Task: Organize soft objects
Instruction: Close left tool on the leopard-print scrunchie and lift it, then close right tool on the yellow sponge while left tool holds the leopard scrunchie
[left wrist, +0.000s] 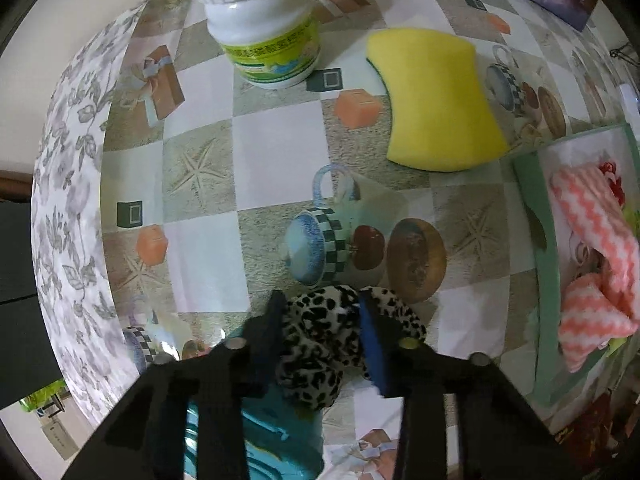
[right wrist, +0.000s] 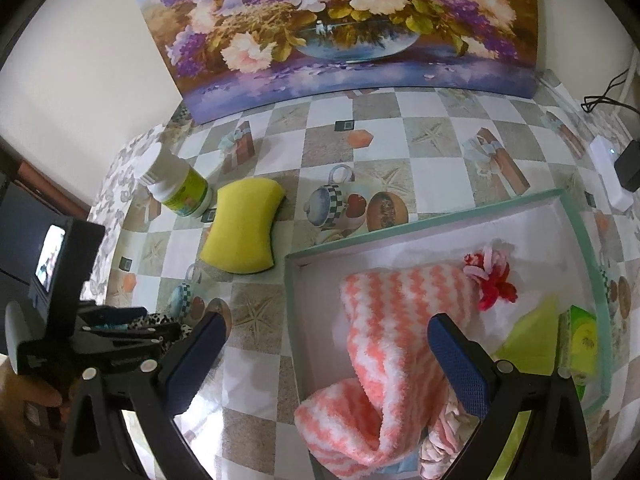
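My left gripper [left wrist: 320,312] is shut on a leopard-print scrunchie [left wrist: 320,344] just above the checked tablecloth; it also shows in the right wrist view [right wrist: 160,326]. A yellow sponge [left wrist: 436,100] lies beyond it, seen too in the right wrist view [right wrist: 244,228]. My right gripper [right wrist: 328,332] is open and empty above the near left part of a white box with a green rim [right wrist: 420,220]. In the box lie a pink-and-white zigzag cloth [right wrist: 384,344], a red-and-pink scrunchie [right wrist: 492,276] and a green cloth [right wrist: 532,340].
A white jar with a green label [left wrist: 264,28] stands at the far left by the sponge. A flower painting [right wrist: 340,20] leans against the wall at the back. A white power strip [right wrist: 612,176] and black plug sit at the far right. A teal object [left wrist: 256,440] lies under my left gripper.
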{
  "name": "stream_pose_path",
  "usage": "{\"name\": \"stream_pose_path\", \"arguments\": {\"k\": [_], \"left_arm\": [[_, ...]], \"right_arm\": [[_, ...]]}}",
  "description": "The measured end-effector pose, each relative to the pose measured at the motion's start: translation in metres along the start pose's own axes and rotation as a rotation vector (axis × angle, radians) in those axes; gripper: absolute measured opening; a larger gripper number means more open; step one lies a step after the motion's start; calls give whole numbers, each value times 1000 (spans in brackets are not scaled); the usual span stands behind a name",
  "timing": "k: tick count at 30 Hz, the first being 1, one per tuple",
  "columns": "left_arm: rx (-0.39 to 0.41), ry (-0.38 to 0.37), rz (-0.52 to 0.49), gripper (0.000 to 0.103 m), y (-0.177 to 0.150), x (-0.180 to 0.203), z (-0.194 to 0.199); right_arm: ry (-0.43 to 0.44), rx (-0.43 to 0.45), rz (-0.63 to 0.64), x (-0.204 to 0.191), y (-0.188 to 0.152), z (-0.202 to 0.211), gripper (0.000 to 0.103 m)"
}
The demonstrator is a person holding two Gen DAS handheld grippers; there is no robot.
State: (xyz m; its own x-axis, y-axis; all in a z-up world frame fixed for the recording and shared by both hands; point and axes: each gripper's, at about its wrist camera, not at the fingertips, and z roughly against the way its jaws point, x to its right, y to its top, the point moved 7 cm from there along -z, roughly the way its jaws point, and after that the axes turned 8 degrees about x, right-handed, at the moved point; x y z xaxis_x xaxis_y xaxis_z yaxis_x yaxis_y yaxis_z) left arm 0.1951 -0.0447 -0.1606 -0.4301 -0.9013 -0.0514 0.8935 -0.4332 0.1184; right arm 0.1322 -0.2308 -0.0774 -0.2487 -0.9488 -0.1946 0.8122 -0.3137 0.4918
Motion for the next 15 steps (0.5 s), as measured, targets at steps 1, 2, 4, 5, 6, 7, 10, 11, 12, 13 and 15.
{"name": "stream_pose_path", "arguments": {"k": [1,2,4,5,6,7,10,11,12,13,15], "left_arm": [[5,4,-11,26,0,3,1],[11,9,-20,24,-1,5,2],[32,29,-25,18,-1,9,5],[41,35,-24,14,-1,11,7],[51,35,-17,14,-1,12,10],[66,33,-4,14,-1,13,13],[110,37,24,14,0,15,23],[132,31,50,14,1,17,27],[144,22,71,14,0,17,31],[155,11,93,13,-2,17,34],[194,-10,145,13,-1,19,42]], "right_arm": [[3,0,-3,0,0,0,102],[6,1,-7,0,0,1,102],[12,4,-14,1,0,2,102],[15,6,-17,2,1,3,102],[19,8,-21,2,1,4,102],[21,10,-25,2,1,5,102],[30,14,-35,4,2,6,102],[32,16,-39,4,3,7,102],[35,18,-42,4,3,7,102],[38,20,-45,5,4,8,102],[46,24,-49,6,4,7,102]]}}
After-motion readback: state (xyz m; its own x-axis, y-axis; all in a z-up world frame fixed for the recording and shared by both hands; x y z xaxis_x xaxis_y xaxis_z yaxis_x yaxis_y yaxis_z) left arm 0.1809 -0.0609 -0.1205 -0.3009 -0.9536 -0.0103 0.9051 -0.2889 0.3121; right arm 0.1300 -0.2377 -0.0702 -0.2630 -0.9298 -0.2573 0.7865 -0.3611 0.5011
